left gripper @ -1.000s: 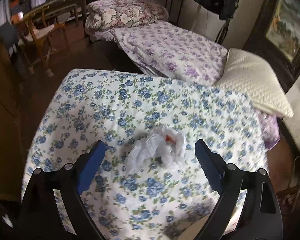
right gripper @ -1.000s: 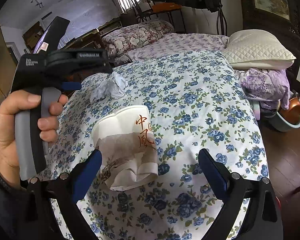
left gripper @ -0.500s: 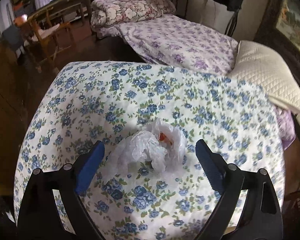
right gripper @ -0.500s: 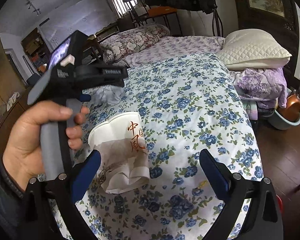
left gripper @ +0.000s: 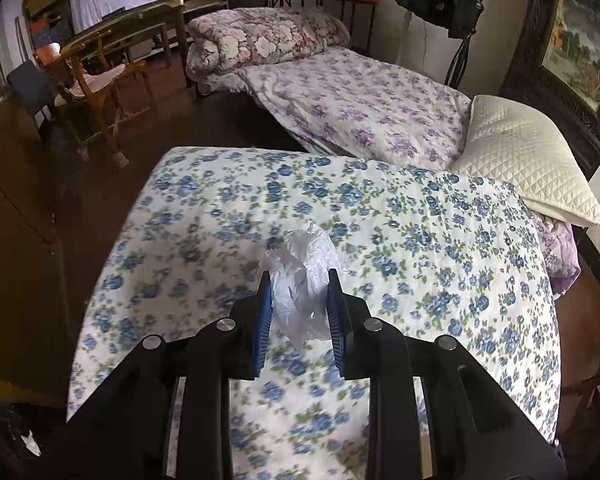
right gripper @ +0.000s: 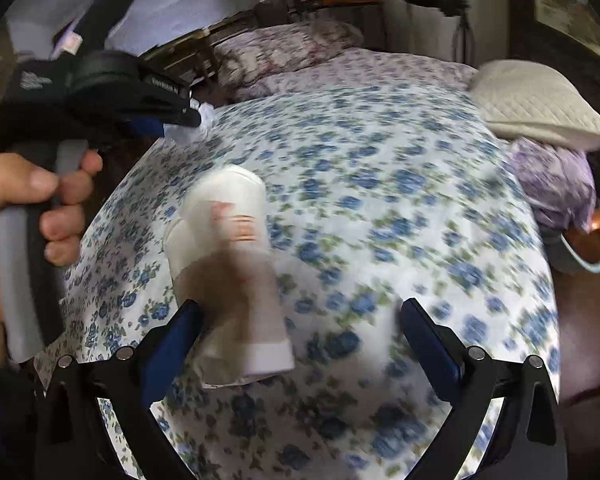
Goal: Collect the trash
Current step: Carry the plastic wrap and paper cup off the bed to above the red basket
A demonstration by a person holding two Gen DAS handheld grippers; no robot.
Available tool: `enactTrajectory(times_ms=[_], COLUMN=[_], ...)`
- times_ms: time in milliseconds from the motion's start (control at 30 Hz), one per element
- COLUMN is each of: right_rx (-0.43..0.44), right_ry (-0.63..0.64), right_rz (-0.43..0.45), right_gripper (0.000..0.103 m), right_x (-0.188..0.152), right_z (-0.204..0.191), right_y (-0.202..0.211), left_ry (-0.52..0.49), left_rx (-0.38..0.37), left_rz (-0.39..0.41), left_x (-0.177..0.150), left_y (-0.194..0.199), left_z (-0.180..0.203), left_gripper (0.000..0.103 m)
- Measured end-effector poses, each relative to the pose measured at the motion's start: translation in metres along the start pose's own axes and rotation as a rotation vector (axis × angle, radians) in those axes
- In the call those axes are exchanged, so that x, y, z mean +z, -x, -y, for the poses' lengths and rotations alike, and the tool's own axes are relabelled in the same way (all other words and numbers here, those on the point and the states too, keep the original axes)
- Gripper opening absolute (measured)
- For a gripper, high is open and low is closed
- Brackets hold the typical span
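Note:
My left gripper (left gripper: 298,280) is shut on a crumpled clear plastic bag (left gripper: 304,272) and holds it just above the blue-flowered bedspread (left gripper: 440,248). In the right wrist view the same gripper (right gripper: 180,120) shows at the upper left with the bag (right gripper: 192,128) in its tips. My right gripper (right gripper: 300,316) is open over the bedspread (right gripper: 380,184). A crushed white paper cup (right gripper: 228,256) with red print lies on its side, its base between my right fingers, nearer the left one. The right wrist view is blurred.
A cream quilted pillow (left gripper: 528,160) lies at the bed's right edge over a purple bundle (right gripper: 556,180). A second bed (left gripper: 360,100) with purple sheets stands behind. A wooden chair (left gripper: 96,80) stands on the dark floor at the left. A basin (right gripper: 584,248) sits on the floor at the right.
My left gripper has shut on the plastic bag and lifted it off the bedspread. My right gripper has moved closer to the paper cup and stays open.

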State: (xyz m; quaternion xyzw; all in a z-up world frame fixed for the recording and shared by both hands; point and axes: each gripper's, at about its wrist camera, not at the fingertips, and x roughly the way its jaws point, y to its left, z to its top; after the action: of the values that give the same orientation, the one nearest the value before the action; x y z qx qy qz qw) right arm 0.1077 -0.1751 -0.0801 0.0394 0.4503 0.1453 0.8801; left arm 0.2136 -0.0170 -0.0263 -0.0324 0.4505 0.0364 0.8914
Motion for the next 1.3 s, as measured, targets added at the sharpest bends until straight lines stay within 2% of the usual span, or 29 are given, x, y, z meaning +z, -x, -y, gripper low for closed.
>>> enactTrajectory(times_ms=[300,467,700,833,900,933,1033,1300], right_rx=[0.057,0.041,0.018,-0.051,-0.098,-0.122,-0.088,-0.155], right_ry=[0.045,0.021,0.071,0.128,0.150,0.153,0.106,0.032], right_rz=[0.001,-0.005,-0.031,-0.035,-0.026,-0.016,0.017,0.092], right_gripper=[0.098,0.098,0.098,0.098,0.092,0.077,0.075,0.075], right_x=[0.008,0.017,0.017,0.015,0.013,0.013,0.013,-0.002], right_z=[-0.020,-0.015,-0.023,-0.034,-0.038,-0.038,-0.031,0.007], right_y=[-0.008,-0.016,-0.018,-0.026,-0.027,-0.024,-0.013,0.033], left_ry=[-0.002,-0.018,-0.023,-0.016,-0.019,-0.021,-0.019,-0.100], left_rx=[-0.024,-0.020,-0.013,-0.008,-0.006,-0.004,-0.002,-0.029], left_rz=[0.000,0.004,-0.006,-0.001,0.000,0.002,0.006,-0.004], left_x=[-0.003,-0.005,-0.011,-0.016,-0.020,-0.020,-0.025,-0.041], left_y=[0.012,0.017,0.018,0.025,0.029,0.029,0.034,0.040], left_z=[0.000,0.003,0.002,-0.002,-0.004,-0.003,-0.007,0.018], left_gripper=[0.027,0.027,0.027,0.027,0.027,0.027,0.027,0.027])
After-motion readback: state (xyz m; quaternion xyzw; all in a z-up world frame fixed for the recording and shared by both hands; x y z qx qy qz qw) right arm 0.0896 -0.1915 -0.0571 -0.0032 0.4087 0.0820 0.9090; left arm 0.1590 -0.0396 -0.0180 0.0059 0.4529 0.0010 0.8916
